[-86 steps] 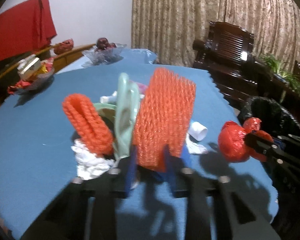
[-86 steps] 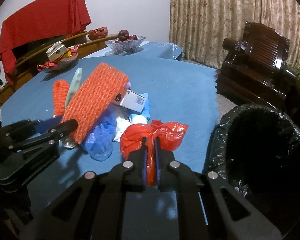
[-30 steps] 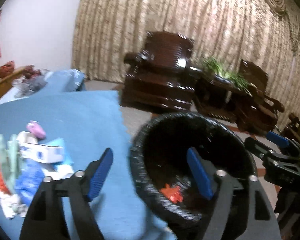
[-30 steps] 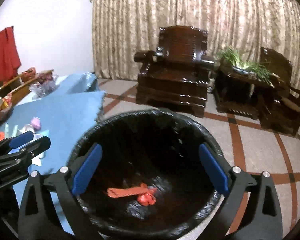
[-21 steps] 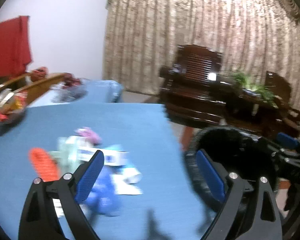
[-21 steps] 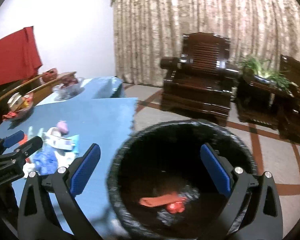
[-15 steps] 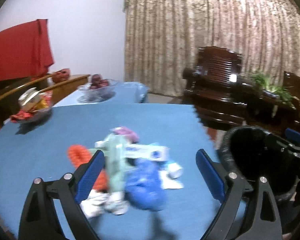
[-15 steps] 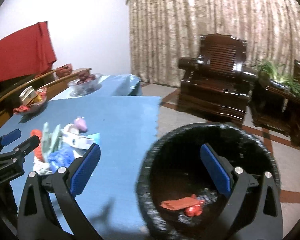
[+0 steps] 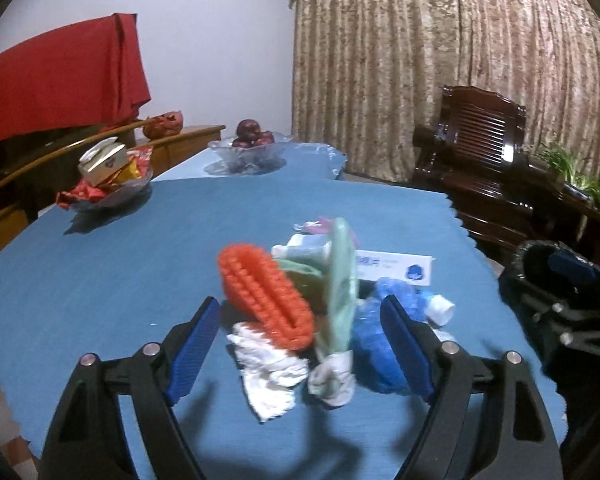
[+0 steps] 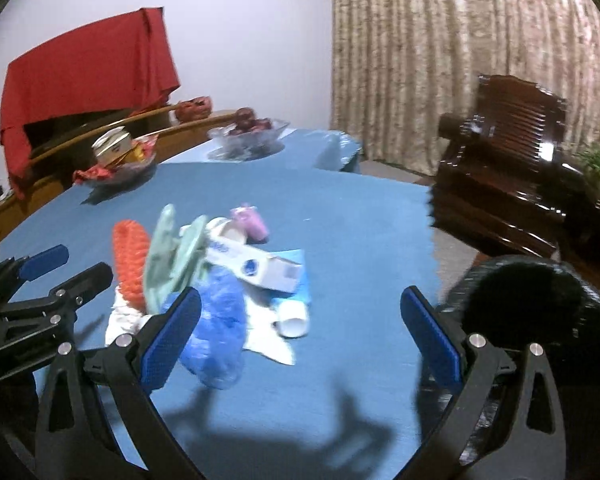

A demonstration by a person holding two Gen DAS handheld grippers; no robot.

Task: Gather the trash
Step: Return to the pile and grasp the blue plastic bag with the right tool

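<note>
Trash pile on worktop, directly ahead of left gripper; jaws just narrowed, spread, empty. Right gripper released, offset right of pile. Left nearer. Orange foam sleeve long axis running away from left gripper.

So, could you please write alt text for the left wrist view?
The open, empty left gripper hovers before a trash pile on a blue table: orange foam net, white tissue, blue bag.
</note>
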